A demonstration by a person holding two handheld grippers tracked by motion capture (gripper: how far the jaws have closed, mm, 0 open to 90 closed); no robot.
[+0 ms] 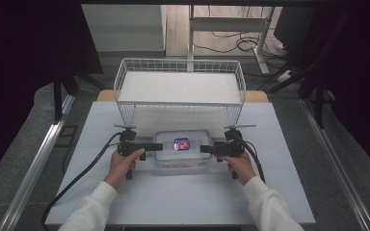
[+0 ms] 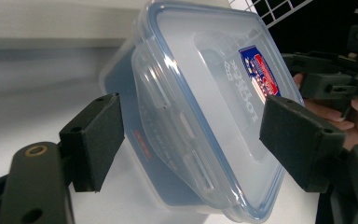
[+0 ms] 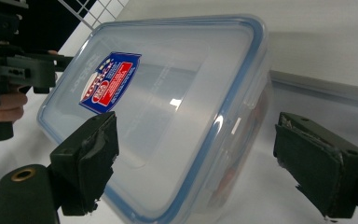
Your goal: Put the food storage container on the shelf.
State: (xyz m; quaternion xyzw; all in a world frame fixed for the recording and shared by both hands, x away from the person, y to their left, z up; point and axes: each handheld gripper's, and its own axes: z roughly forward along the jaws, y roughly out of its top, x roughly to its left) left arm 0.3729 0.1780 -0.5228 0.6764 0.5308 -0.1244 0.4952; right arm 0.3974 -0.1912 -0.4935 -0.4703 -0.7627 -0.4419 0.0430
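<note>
**Two open grippers flank a lidded plastic box on the tabletop**

Seen from above, a person's two hands reach in from the bottom edge, each holding a black gripper. Between them, near the middle of the white tabletop (image 1: pixel 183 192), lies a clear plastic food box (image 1: pixel 181 150) with a blue-edged lid and a red and blue label (image 1: pixel 181 143) on top. Something reddish shows faintly through the box wall, too blurred to identify.

The left gripper (image 1: pixel 156 147) points inward at the box's left end, and the right gripper (image 1: pixel 205 149) points inward at its right end. Both sit just beside the box; whether they touch it cannot be told from above.

In the left gripper view, the box (image 2: pixel 200 116) stands between two widely spread jaws, with a clear gap on each side. The other gripper (image 2: pixel 326 79) and fingers of the hand that holds it appear beyond the box (at the far right).

The right gripper view shows the same arrangement: jaws wide apart, the box (image 3: pixel 168 116) between them and untouched, the label (image 3: pixel 108 81) facing up.

Behind the box, at the far side of the tabletop, stands a white wire basket shelf (image 1: pixel 180 86).
</note>
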